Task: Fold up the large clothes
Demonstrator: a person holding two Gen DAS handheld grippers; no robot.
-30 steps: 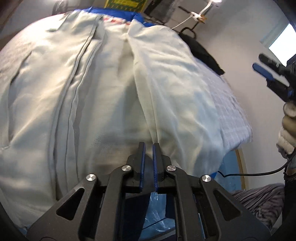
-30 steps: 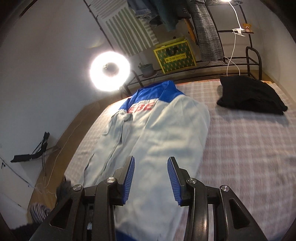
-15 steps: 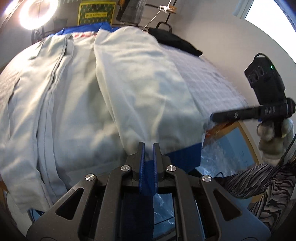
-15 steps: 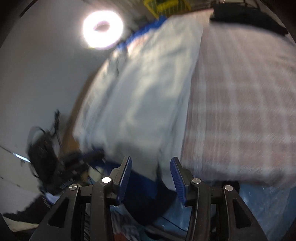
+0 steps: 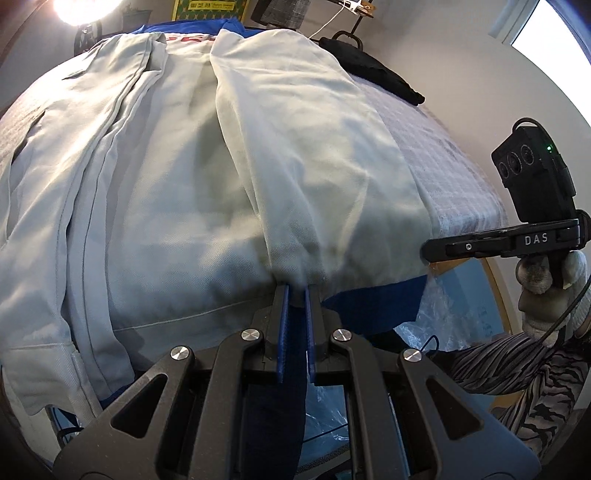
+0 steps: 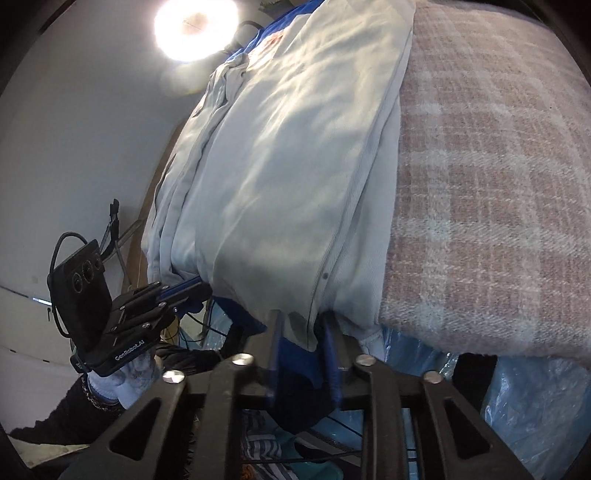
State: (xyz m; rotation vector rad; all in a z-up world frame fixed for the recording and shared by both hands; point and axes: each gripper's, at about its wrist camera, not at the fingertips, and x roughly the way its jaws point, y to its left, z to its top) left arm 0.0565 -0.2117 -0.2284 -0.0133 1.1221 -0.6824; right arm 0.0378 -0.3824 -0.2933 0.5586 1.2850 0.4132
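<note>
Because the pale grey jacket [image 5: 177,192] is a large, soft garment with no stiffness of its own, it will likely sag and slide wherever it is not held, so the sensible hold is on the firmer blue hem band [image 5: 373,306] at the two lower corners. It lies lengthwise on the bed [image 6: 491,177], both sides already folded inward, collar far away near the ring light [image 6: 195,27], hem hanging over the near edge. The left tool [image 5: 295,295] is clamped tight on the hem where the folded right panel ends, blue cloth pinched between its pads. The right tool [image 6: 301,325] has just been closing on the opposite lower corner; grey and blue fabric sits between its jaws and appears pinched. Cotton-like weave looks moderately heavy, not slippery, so layers may shift apart if lifted unevenly. A dark garment [image 5: 373,70] lies well apart beside the far corner.
</note>
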